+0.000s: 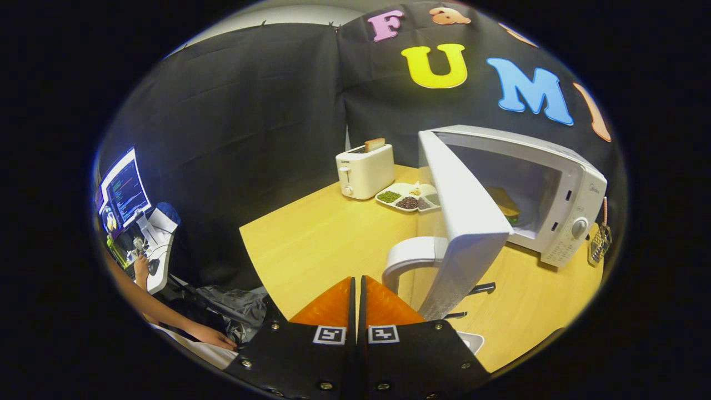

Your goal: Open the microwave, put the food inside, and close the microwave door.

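Just beside the open microwave door [464, 222], the tool [356, 289] sits closed and empty; with food [504, 204] inside, it should push the door's outer face steadily shut.

A white microwave [547, 189] in smooth, slightly glossy plastic is sitting with its door [461, 222] hanging open on a pale wood-grain table [311, 239] with a satin sheen, the door's curved handle [411, 258] looking like the same smooth plastic. Beside it, a toaster [365, 169] is showing a matt cream plastic shell, next to a glossy white divided tray [408, 197] and, at the far side, a small wire metal basket [600, 241]. The gripper [356, 289], fingers pressed together on nothing, is showing faceted, ridged pads, while matt black cloth is draping the booth behind.
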The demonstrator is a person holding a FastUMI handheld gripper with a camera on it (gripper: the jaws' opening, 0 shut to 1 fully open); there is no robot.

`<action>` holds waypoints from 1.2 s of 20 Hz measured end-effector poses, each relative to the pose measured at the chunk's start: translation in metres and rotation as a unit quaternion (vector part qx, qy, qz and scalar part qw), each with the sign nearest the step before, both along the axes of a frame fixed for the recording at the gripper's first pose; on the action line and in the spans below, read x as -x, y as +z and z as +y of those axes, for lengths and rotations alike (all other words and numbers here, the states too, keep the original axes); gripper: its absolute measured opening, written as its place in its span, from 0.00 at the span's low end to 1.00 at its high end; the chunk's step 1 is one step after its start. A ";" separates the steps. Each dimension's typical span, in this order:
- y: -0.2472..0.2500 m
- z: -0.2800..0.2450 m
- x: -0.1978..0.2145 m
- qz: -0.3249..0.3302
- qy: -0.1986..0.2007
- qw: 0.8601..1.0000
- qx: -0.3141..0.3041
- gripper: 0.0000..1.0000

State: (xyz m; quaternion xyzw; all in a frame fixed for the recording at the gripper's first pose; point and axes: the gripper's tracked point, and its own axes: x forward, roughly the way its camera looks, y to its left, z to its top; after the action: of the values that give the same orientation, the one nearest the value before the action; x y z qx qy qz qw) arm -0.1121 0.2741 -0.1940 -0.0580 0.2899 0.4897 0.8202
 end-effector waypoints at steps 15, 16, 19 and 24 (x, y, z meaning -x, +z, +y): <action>0.001 -0.062 -0.143 -0.016 -0.137 0.990 -0.003 0.01; 0.003 -0.064 -0.151 -0.016 -0.143 0.990 -0.005 0.01; 0.003 -0.066 -0.173 -0.017 -0.158 0.987 -0.009 0.01; 0.005 -0.068 -0.208 -0.012 -0.201 0.979 -0.020 0.01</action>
State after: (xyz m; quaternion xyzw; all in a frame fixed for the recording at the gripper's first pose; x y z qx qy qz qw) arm 0.0962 0.2064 -0.1885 0.0119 0.2763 0.3198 0.9062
